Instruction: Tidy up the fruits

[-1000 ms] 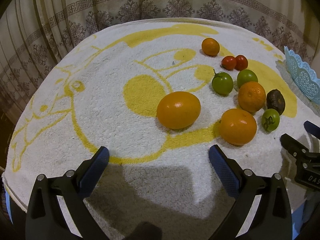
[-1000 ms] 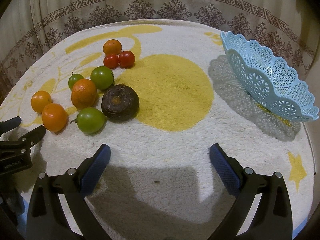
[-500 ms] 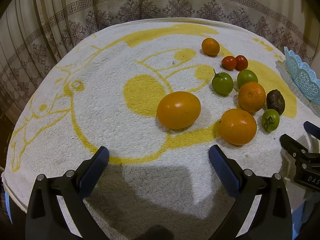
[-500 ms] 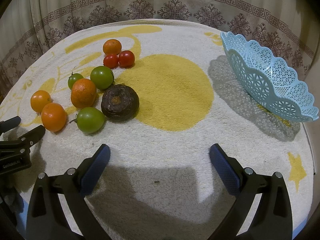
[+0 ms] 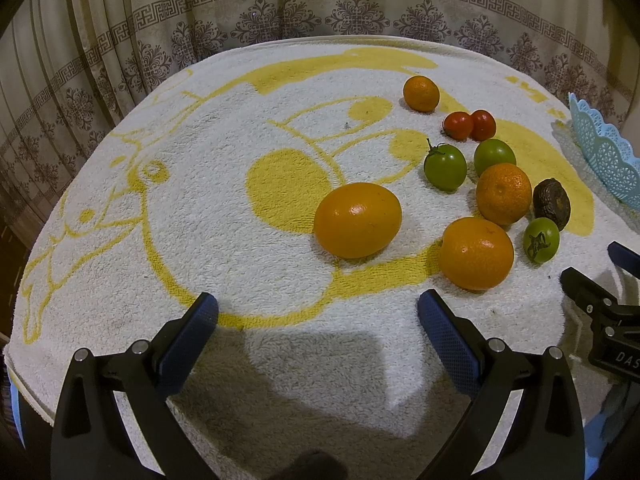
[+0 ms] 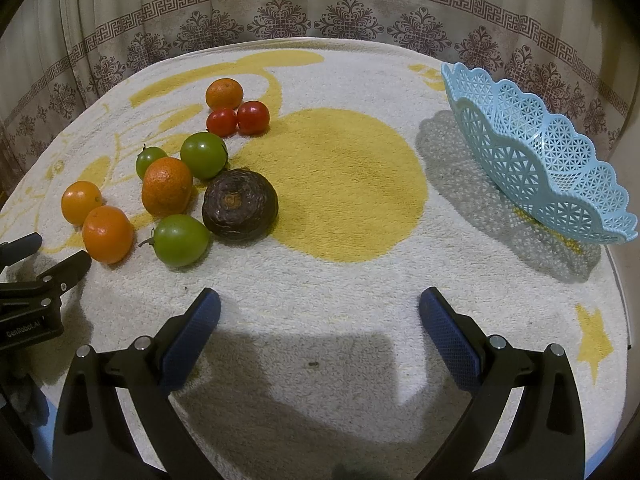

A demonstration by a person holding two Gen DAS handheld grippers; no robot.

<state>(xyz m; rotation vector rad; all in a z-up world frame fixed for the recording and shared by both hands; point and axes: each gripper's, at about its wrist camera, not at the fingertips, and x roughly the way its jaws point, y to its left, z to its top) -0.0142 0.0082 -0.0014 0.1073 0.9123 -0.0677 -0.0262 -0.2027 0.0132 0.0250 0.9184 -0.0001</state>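
Observation:
Fruits lie loose on a white and yellow towel [image 5: 160,208]: a large orange [image 5: 357,220], a second orange [image 5: 476,253], a tangerine [image 5: 504,193], green tomatoes [image 5: 445,167], two red tomatoes [image 6: 238,119], a small orange [image 6: 224,94] and a dark brown fruit [image 6: 239,205]. A light blue lattice basket [image 6: 536,156] stands tilted at the right. My left gripper [image 5: 318,320] is open and empty, just short of the large orange. My right gripper [image 6: 320,316] is open and empty, in front of the yellow circle, right of the fruit cluster.
A patterned curtain [image 6: 320,20] hangs close behind the round table. The table edge curves near both grippers. The right gripper shows at the right edge of the left wrist view [image 5: 600,312]; the left gripper shows at the left edge of the right wrist view [image 6: 32,292].

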